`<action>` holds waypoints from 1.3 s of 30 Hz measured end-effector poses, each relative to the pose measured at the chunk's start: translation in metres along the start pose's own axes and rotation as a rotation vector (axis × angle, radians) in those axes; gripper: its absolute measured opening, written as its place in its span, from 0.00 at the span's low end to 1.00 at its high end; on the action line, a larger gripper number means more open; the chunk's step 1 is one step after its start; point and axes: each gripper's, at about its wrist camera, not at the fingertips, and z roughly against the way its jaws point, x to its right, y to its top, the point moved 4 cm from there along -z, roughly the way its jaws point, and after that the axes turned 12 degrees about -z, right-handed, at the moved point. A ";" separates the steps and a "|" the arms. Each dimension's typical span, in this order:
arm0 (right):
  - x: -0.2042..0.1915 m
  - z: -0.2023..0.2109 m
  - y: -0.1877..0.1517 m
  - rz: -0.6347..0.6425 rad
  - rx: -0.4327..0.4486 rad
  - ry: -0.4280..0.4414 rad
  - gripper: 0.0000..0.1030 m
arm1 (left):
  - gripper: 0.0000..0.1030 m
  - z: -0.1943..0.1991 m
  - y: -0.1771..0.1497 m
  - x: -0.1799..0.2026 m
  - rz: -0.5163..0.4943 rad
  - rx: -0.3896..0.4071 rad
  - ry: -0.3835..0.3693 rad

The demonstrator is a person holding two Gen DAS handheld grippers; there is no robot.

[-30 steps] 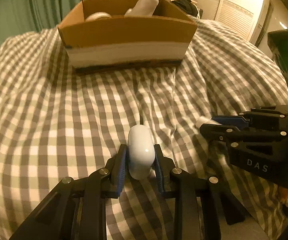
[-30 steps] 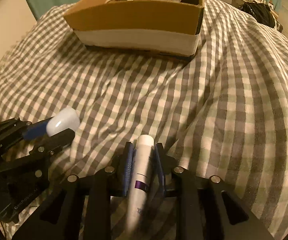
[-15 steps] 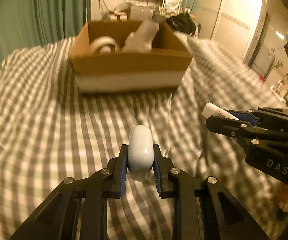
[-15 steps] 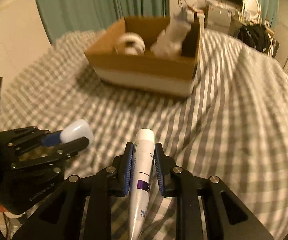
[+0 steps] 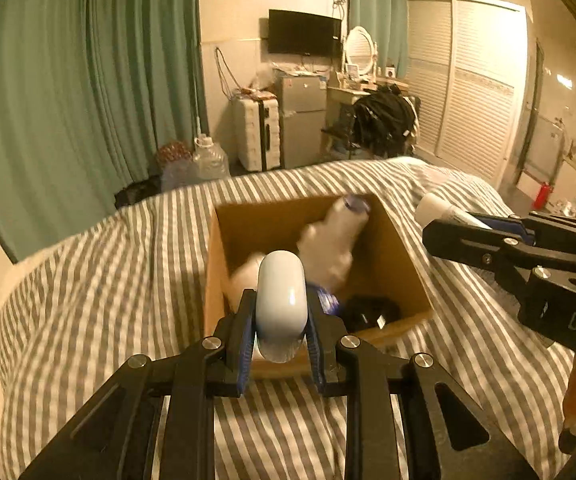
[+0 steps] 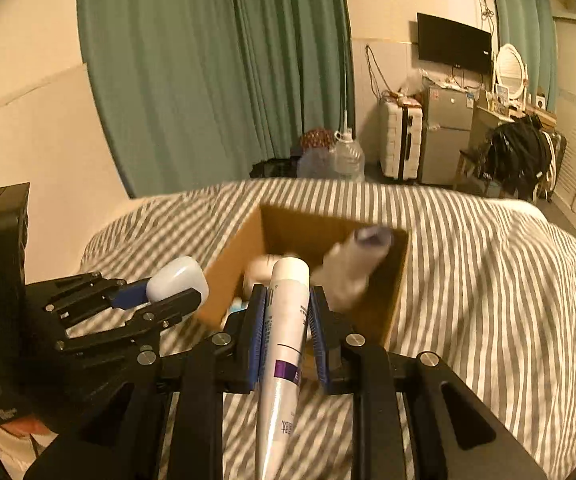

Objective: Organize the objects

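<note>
My left gripper (image 5: 280, 316) is shut on a white rounded case (image 5: 281, 304), held above the near edge of an open cardboard box (image 5: 404, 256). My right gripper (image 6: 285, 312) is shut on a white tube with a purple band (image 6: 283, 344), held just before the same box (image 6: 231, 264). Each gripper shows in the other's view, the left with its case (image 6: 175, 282) and the right with its tube (image 5: 434, 205). The box holds a white bottle with a purple cap (image 5: 338, 244), a white roll and a dark item (image 5: 370, 312).
The box sits on a bed with a grey and white checked cover (image 5: 99, 280). Green curtains (image 5: 87, 80) hang behind. A suitcase (image 5: 255, 128), a small fridge (image 5: 302, 116), water jugs and a wardrobe (image 5: 476, 92) stand across the room.
Both grippers lifted their objects off the bed and moved forward and up to the box. The views now look down into the box and across the room.
</note>
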 end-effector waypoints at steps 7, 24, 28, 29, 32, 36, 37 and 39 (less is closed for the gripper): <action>0.018 -0.065 0.031 -0.036 -0.014 0.014 0.20 | 0.23 -0.066 0.021 -0.018 -0.007 -0.023 0.025; 0.047 -0.110 0.026 -0.120 -0.067 0.026 0.29 | 0.25 -0.104 0.015 -0.017 -0.024 -0.072 0.008; 0.044 -0.080 0.039 -0.136 -0.014 0.021 0.42 | 0.54 -0.077 0.029 -0.018 -0.018 -0.031 0.029; 0.043 -0.070 0.044 -0.135 0.002 0.017 0.42 | 0.59 -0.068 0.034 -0.019 -0.007 -0.016 0.039; 0.038 -0.040 0.054 -0.127 0.054 0.003 0.52 | 0.64 -0.042 0.043 -0.022 0.012 0.019 0.053; 0.029 0.003 0.067 -0.107 0.123 -0.016 0.62 | 0.80 -0.003 0.058 -0.026 0.024 0.071 0.089; 0.026 0.013 0.070 -0.103 0.139 -0.016 0.66 | 0.83 0.011 0.062 -0.026 0.028 0.093 0.098; 0.021 0.037 0.074 -0.093 0.184 -0.025 0.74 | 0.88 0.030 0.068 -0.029 0.034 0.125 0.106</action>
